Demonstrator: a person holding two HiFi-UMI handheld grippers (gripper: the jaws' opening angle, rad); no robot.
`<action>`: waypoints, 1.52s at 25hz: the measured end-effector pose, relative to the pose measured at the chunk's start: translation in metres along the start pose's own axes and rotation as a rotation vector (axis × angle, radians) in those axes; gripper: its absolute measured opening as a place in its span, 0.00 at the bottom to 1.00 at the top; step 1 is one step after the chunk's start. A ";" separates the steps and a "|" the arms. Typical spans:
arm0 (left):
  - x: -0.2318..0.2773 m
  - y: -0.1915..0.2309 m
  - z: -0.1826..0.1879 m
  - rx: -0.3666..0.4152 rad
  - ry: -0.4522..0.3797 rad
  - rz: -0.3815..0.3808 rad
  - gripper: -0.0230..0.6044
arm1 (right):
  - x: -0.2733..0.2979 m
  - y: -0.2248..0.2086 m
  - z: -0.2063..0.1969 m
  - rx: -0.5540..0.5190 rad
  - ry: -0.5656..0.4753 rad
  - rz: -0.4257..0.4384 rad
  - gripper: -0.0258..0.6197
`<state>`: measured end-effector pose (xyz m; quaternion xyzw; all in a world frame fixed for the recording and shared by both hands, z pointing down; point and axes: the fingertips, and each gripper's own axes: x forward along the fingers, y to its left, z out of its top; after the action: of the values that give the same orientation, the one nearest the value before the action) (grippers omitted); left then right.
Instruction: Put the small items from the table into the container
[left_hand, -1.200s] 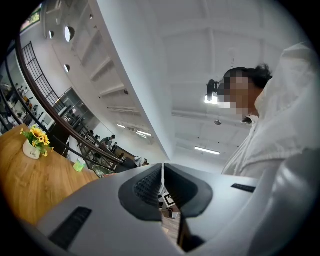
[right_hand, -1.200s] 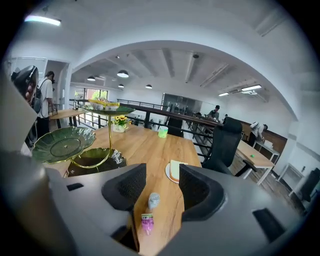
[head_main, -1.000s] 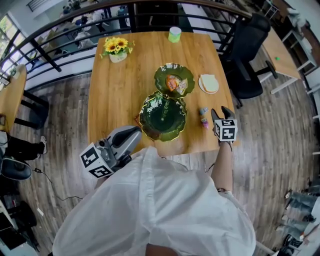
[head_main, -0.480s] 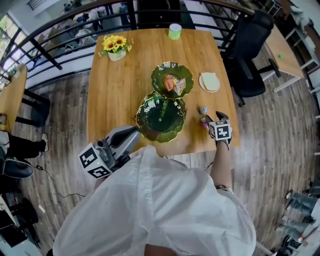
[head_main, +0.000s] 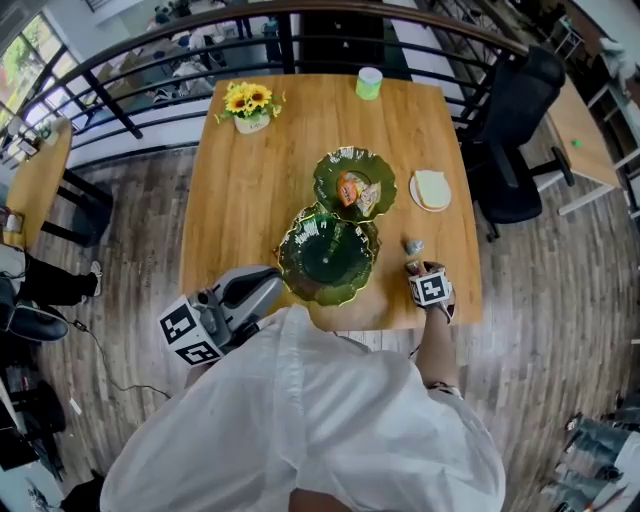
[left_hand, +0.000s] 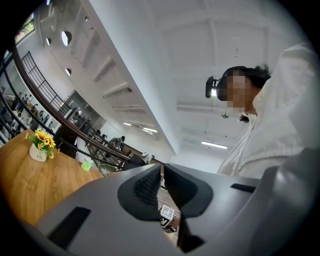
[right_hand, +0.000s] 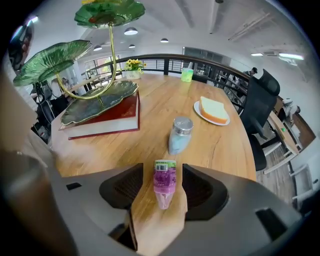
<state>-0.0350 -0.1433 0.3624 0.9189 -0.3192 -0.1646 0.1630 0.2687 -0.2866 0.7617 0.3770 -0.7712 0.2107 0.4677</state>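
Right gripper view has the right gripper (right_hand: 163, 195) tilted down over the tabletop (right_hand: 150, 142) near its front right corner. Its jaws are spread wide on either side of a small purple bottle (right_hand: 164, 176) that lies on its side, and the pads do not touch it. Just beyond stands a blue shaker (right_hand: 180, 135) with a silver lid, then a plate (right_hand: 198, 111) with a bread slice (right_hand: 214, 107). The green leaf-shaped tiered dish (right_hand: 100, 102) stands on a red book (right_hand: 107, 122). The left gripper (left_hand: 162, 181), off the table's front edge, has its jaws almost together with nothing between them.
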 end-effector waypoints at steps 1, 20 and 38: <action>-0.001 0.000 0.001 0.003 0.002 0.007 0.05 | 0.004 0.001 -0.004 -0.006 0.013 0.002 0.39; -0.015 -0.006 0.000 0.045 0.010 0.104 0.05 | 0.034 0.000 -0.013 -0.019 0.051 0.078 0.39; 0.000 -0.014 -0.006 0.036 0.012 0.064 0.05 | 0.022 0.000 0.002 0.023 -0.006 0.081 0.32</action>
<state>-0.0251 -0.1320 0.3621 0.9121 -0.3503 -0.1480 0.1533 0.2614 -0.2961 0.7807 0.3517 -0.7848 0.2372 0.4519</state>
